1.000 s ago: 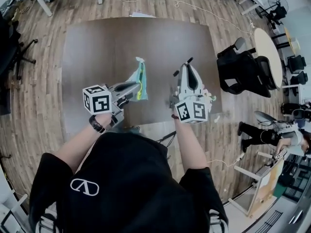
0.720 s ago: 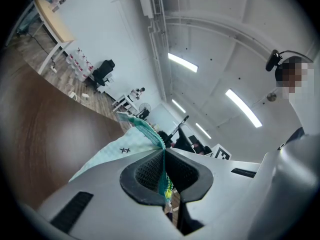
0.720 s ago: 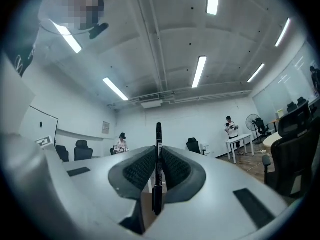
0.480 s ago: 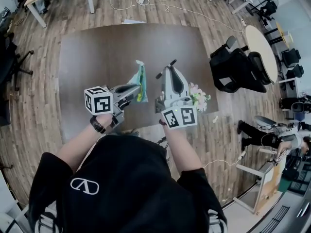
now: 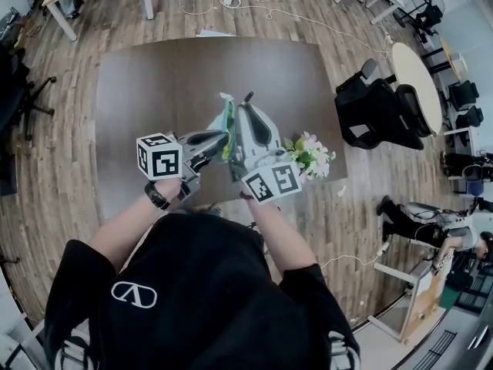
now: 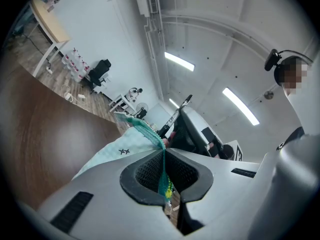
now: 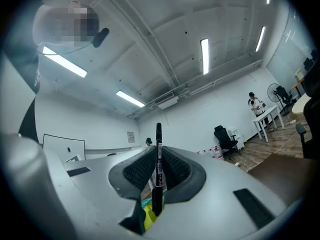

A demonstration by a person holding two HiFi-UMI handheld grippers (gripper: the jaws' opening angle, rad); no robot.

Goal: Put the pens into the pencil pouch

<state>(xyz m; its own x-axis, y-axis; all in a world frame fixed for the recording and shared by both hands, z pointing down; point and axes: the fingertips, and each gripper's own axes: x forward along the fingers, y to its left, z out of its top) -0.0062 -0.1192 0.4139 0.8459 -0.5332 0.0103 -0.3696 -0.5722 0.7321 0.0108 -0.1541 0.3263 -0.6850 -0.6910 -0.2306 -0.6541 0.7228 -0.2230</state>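
Presently, the left gripper [image 5: 218, 139] holds the pouch [image 5: 224, 120] over the brown surface [image 5: 154, 83]. Its fingers [image 6: 145, 173] are shut tight on the pouch's green mesh edge, which runs up between the pads. In the left gripper view the pouch's pale body lies to the left of those fingers. The right gripper [image 5: 246, 112] sits just beside the pouch, on its right. Its fingers [image 7: 137, 171] are clamped on a black pen [image 7: 158, 159]. The pen stands upright between the pads, its top end projecting above them and its lower end by something yellow-green below. Whether pen and pouch touch cannot be told. Flowers [image 5: 310, 154] lie near the surface's right edge.
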